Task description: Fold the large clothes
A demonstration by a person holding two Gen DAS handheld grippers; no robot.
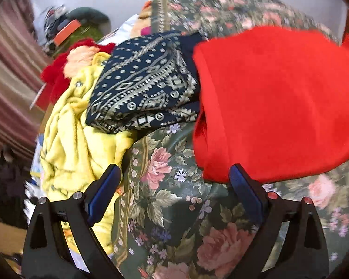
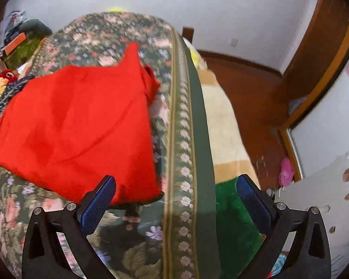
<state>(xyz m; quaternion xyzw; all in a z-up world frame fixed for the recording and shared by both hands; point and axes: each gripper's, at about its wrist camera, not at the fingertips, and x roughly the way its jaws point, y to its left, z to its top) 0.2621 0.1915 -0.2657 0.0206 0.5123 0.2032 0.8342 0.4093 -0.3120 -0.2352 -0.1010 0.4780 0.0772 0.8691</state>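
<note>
A large red garment [image 1: 279,102] lies spread on a bed with a green floral cover [image 1: 174,209]. It also shows in the right wrist view [image 2: 76,127], with a sleeve or corner pointing away. My left gripper [image 1: 174,176] is open and empty, just in front of the garment's near left edge. My right gripper [image 2: 175,186] is open and empty, at the garment's near right corner by the bed's border stripe [image 2: 186,139]. Neither gripper touches the cloth.
A folded navy patterned cloth [image 1: 142,88], a crumpled yellow garment [image 1: 76,144] and a red and peach plush [image 1: 69,67] lie left of the red garment. A cream and green blanket [image 2: 225,127] hangs over the bed's right side above a wooden floor [image 2: 251,88].
</note>
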